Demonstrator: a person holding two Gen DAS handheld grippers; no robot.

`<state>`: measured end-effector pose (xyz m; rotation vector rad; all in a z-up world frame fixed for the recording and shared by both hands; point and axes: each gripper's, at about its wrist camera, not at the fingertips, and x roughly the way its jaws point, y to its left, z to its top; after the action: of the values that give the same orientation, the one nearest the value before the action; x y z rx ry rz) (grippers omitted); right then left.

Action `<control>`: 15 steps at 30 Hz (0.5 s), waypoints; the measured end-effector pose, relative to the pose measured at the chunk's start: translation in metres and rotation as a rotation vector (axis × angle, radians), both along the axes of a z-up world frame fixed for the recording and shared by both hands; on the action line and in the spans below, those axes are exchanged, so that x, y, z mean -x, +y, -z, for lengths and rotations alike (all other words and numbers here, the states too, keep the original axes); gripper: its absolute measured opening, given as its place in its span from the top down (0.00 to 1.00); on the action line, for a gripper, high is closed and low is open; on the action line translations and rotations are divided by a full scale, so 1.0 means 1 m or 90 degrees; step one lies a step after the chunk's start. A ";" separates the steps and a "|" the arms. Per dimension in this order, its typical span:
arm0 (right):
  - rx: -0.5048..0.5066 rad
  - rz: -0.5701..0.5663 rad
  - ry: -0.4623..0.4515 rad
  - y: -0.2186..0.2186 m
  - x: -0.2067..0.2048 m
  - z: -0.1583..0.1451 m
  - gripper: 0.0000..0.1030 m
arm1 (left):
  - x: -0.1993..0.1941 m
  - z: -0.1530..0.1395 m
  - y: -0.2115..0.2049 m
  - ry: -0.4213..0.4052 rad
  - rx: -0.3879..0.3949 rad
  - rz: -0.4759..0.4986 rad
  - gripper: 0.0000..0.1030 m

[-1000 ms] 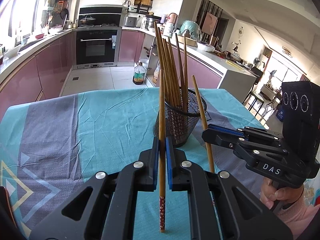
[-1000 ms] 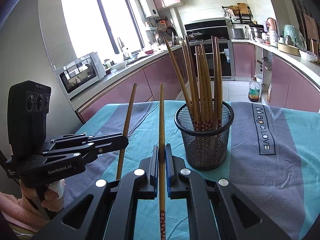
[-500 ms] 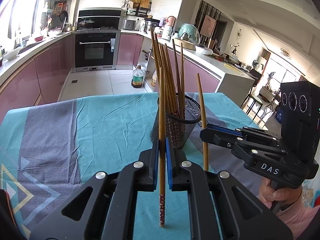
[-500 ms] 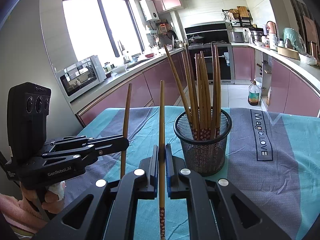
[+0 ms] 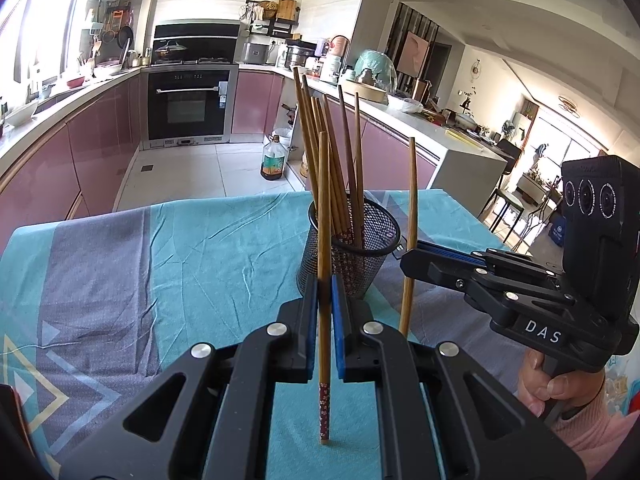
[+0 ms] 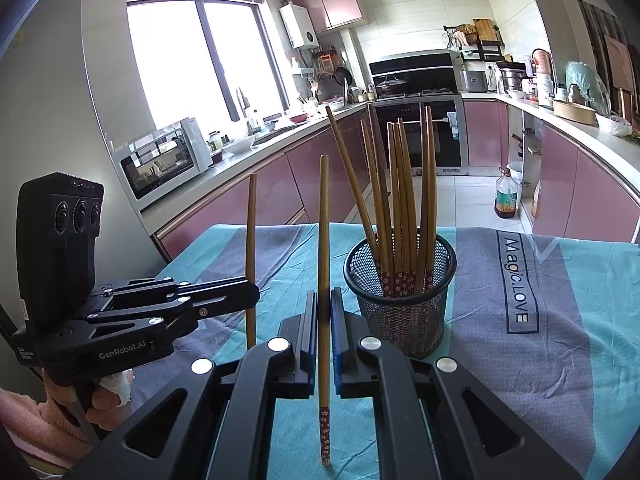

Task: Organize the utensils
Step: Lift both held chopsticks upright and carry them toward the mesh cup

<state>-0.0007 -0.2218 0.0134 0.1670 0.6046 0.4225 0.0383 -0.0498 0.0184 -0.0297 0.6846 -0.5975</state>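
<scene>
My left gripper (image 5: 324, 292) is shut on a wooden chopstick (image 5: 324, 240), held upright with its red patterned end down. My right gripper (image 6: 324, 308) is shut on a second upright chopstick (image 6: 323, 260). Each gripper shows in the other's view: the right one (image 5: 408, 258) with its chopstick (image 5: 410, 208), the left one (image 6: 252, 294) with its chopstick (image 6: 251, 240). A black mesh cup (image 5: 354, 254) (image 6: 400, 300) stands on the table beyond both grippers and holds several chopsticks (image 6: 400, 200) upright. Both held chopsticks are outside the cup, above the cloth.
The table wears a teal and grey cloth (image 5: 180, 248) with lettering (image 6: 516, 280). Behind it are pink kitchen cabinets (image 6: 320, 168), an oven (image 5: 188, 104), a bottle on the floor (image 5: 273, 158) and a microwave (image 6: 164, 164).
Both grippers have risen and drawn back a little from the mesh cup, which now sits lower and smaller in both views. Each still holds its chopstick upright.
</scene>
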 end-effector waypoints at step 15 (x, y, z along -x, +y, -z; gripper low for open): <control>0.000 0.002 -0.009 -0.002 -0.001 -0.007 0.95 | 0.001 -0.001 0.002 -0.006 0.004 0.007 0.93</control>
<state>0.0006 -0.2240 0.0207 0.1653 0.5898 0.4204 0.0377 -0.0482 0.0193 -0.0294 0.6740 -0.6109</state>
